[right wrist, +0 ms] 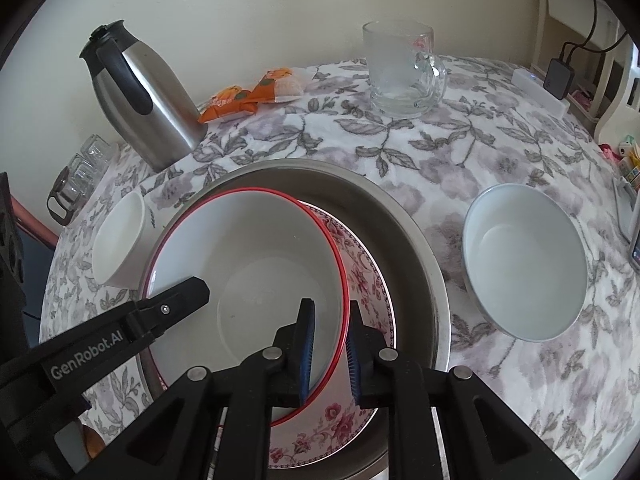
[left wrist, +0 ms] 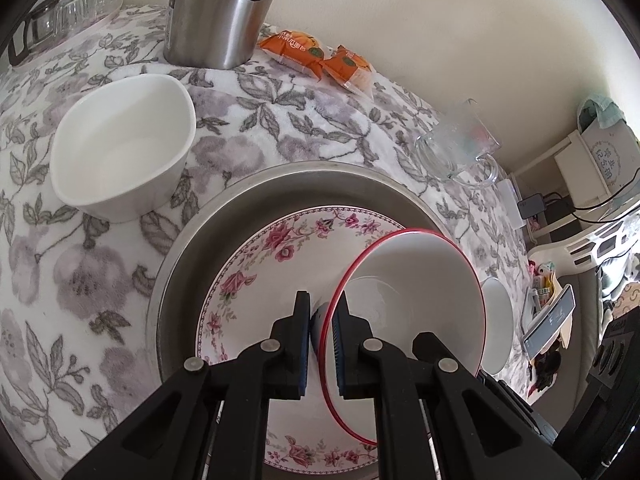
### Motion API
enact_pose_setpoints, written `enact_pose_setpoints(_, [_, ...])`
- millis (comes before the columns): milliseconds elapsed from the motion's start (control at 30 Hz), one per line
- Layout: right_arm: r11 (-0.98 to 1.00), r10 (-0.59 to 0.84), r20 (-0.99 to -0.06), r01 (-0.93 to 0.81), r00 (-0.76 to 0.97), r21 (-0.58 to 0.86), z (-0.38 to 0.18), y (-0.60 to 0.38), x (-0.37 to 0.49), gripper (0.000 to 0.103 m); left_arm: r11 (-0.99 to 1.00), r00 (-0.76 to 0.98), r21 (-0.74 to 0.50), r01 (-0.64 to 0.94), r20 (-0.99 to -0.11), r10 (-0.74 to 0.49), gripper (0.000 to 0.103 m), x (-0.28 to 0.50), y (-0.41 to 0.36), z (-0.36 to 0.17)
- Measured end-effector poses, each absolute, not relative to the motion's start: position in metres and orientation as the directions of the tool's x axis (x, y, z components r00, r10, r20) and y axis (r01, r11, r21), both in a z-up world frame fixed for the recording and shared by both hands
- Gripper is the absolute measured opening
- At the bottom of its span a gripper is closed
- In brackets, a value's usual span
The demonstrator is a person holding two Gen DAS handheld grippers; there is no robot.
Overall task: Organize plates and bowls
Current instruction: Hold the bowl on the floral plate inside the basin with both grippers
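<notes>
We have the red-rimmed bowl (left wrist: 416, 280) sitting on the floral plate (left wrist: 256, 264) inside the metal basin (left wrist: 188, 248), our left gripper (left wrist: 323, 312) clamped on its near rim and our right gripper (right wrist: 331, 320) straddling the opposite rim, pads slightly apart. Two bowls remain on the cloth. The square white bowl (left wrist: 120, 160) beyond our left gripper shows fully only from the left wrist, while the round white bowl (right wrist: 524, 264) off to our right gripper's right shows fully only from the right wrist.

A plain cream wall (right wrist: 280, 8) is seen behind the worktop (right wrist: 460, 148), which is covered by a white cloth printed with grey leaves and pale mauve flowers. Soft, even daylight is cast over it. To the right, white-painted shelving (left wrist: 576, 168) is set against the wall, and dark cables (left wrist: 592, 216) are trailed across cluttered furniture beside it.
</notes>
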State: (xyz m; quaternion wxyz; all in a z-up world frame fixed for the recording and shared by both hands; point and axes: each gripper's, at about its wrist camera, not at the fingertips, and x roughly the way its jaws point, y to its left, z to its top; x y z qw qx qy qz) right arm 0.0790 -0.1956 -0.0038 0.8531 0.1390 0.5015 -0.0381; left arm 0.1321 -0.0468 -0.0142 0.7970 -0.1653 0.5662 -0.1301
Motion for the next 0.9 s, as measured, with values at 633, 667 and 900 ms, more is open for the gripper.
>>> enact_pose_setpoints(633, [0.966,0.082,-0.865,0.176,0.494,0.192,-0.005,-0.187,0.079,0.018,0.911,0.329,-0.413,-0.012,-0.862,-0.387,0.009,0.132,-0.038,-0.014])
enact_pose_setpoints(667, [0.966,0.083,-0.865,0.174,0.494,0.192,-0.005,-0.186,0.079,0.018,0.912,0.329,-0.411,-0.013,-0.863,-0.384,0.009,0.132,-0.038,-0.013])
enact_pose_setpoints(900, [0.965,0.090,-0.864,0.171,0.495,0.199,-0.006,-0.186,0.079,0.019,0.905,0.328,-0.423,-0.030,-0.860,-0.391,0.009,0.132,-0.034,-0.014])
